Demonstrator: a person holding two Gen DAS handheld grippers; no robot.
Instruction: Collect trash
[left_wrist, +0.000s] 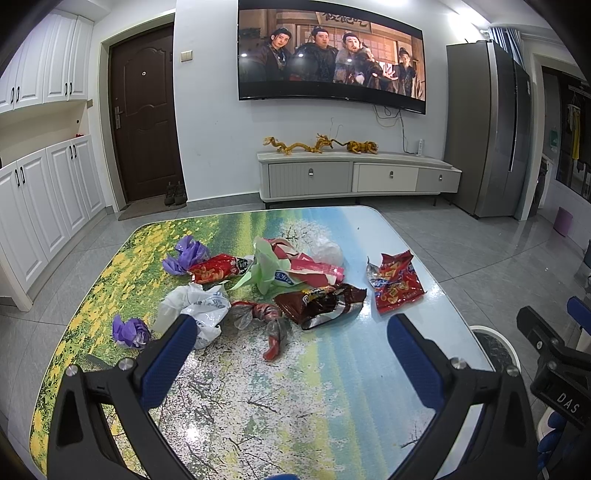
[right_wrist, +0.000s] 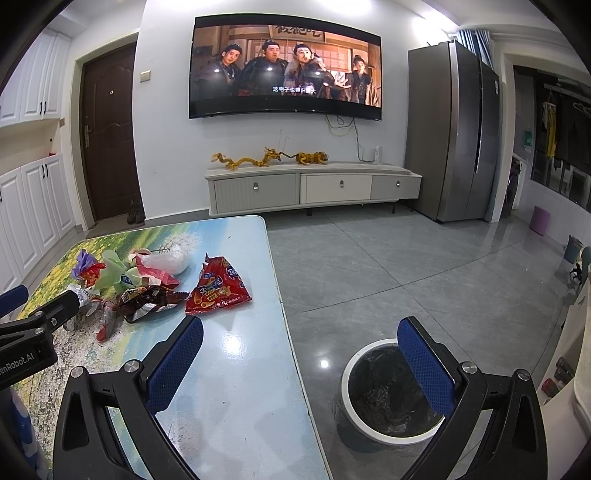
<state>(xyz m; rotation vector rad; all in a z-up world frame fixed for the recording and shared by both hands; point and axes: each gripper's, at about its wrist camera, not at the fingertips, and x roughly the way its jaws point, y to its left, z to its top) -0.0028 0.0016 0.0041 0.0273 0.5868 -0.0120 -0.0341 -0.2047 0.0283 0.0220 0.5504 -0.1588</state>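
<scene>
I hold both the left gripper (left_wrist: 291, 332) and right gripper (right_wrist: 301, 339) spread and empty, wrappers (left_wrist: 317, 299) mid-frame, bin (right_wrist: 388, 395) lower right, ready for dropping.

Left gripper (left_wrist: 291, 325): held wide apart, empty, above the table (left_wrist: 369, 387).
Trash: wrappers clustered mid-table; red snack bag (left_wrist: 397, 286) set apart.
Bin (left_wrist: 496, 347): partly seen, apparently beside the table edge.

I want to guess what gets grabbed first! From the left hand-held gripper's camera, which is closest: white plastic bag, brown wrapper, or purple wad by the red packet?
1. White plastic bag, beside its left finger.
2. Brown wrapper, middle.
3. Purple wad, far left of the pile.
</scene>
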